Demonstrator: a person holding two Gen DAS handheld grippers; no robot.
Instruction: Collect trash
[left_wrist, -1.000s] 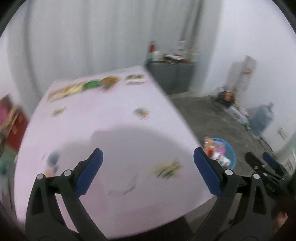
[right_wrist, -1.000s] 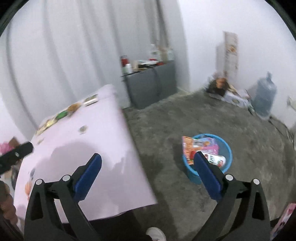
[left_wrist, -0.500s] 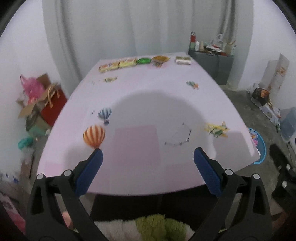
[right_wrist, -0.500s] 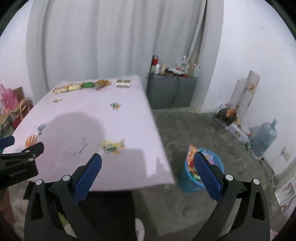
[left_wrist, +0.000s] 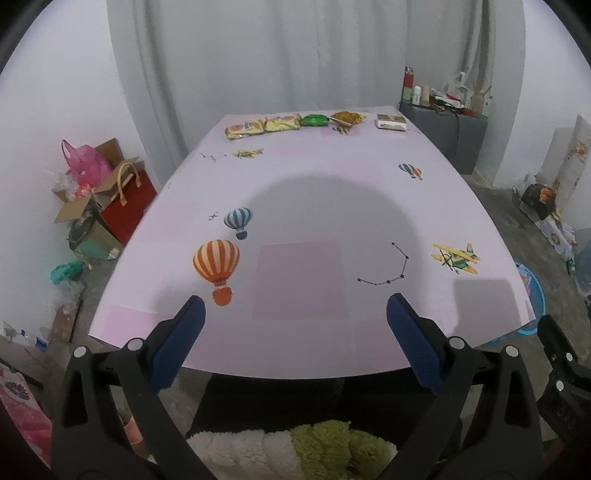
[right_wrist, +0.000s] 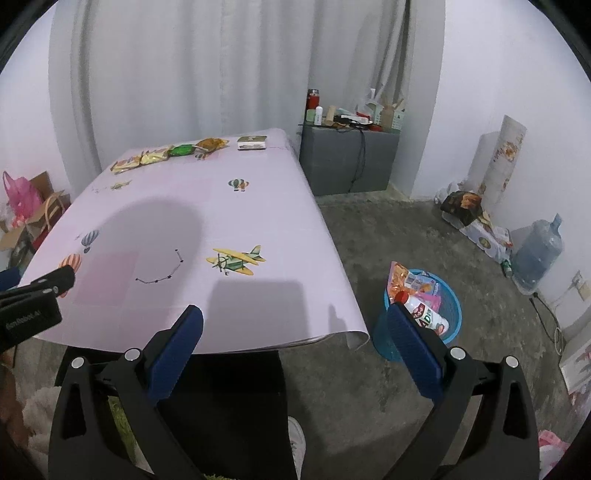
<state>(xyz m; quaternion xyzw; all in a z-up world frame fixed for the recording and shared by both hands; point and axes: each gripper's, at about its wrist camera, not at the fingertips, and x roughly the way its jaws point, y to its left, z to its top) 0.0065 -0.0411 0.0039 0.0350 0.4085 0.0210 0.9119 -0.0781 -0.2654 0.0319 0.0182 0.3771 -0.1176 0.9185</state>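
Several snack wrappers lie in a row at the far edge of the pink table (left_wrist: 295, 192): yellow packets (left_wrist: 262, 125), a green one (left_wrist: 314, 120), an orange-brown one (left_wrist: 347, 117) and a small box (left_wrist: 390, 121). The row also shows in the right wrist view (right_wrist: 159, 157). A blue trash basket (right_wrist: 421, 314) with wrappers and a bottle stands on the floor right of the table. My left gripper (left_wrist: 295, 339) is open and empty at the table's near edge. My right gripper (right_wrist: 295, 347) is open and empty near the table's right corner.
The tablecloth has printed balloons (left_wrist: 216, 264) and a plane (left_wrist: 456, 256). A grey cabinet (right_wrist: 347, 162) with clutter stands behind the table. Bags and boxes (left_wrist: 99, 192) sit on the floor to the left, a water jug (right_wrist: 537, 251) to the right.
Both grippers swung left from facing the basket and floor to facing the table. The view has steadied. Both stayed open and empty.
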